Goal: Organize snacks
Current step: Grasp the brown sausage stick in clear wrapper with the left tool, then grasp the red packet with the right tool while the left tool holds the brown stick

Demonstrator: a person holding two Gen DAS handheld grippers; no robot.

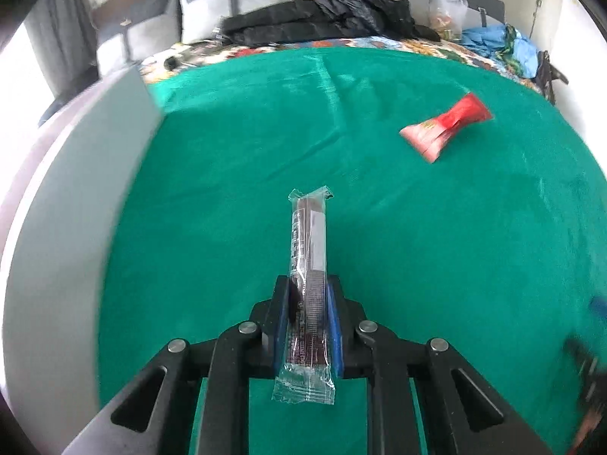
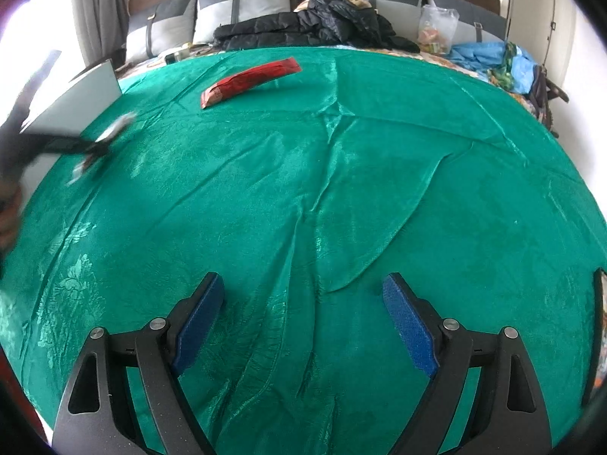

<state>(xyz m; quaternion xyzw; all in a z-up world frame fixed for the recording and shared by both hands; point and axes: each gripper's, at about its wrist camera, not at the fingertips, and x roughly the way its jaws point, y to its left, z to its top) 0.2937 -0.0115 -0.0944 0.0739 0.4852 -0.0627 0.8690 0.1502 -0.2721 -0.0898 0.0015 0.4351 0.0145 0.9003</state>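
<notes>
We hold the dark snack bar (image 1: pixel 308 265) mid-length in our left tongs (image 1: pixel 308 295), its light, crinkly, slippery wrapper poking ahead over the green bedspread (image 1: pixel 417 246); right tongs (image 2: pixel 299 295) gape empty, the soft red packet (image 2: pixel 248 81) far ahead, best pinched across its middle.

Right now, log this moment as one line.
left hand-held gripper: shut on brown bar | right hand-held gripper: open, empty | red packet: on green cloth
</notes>
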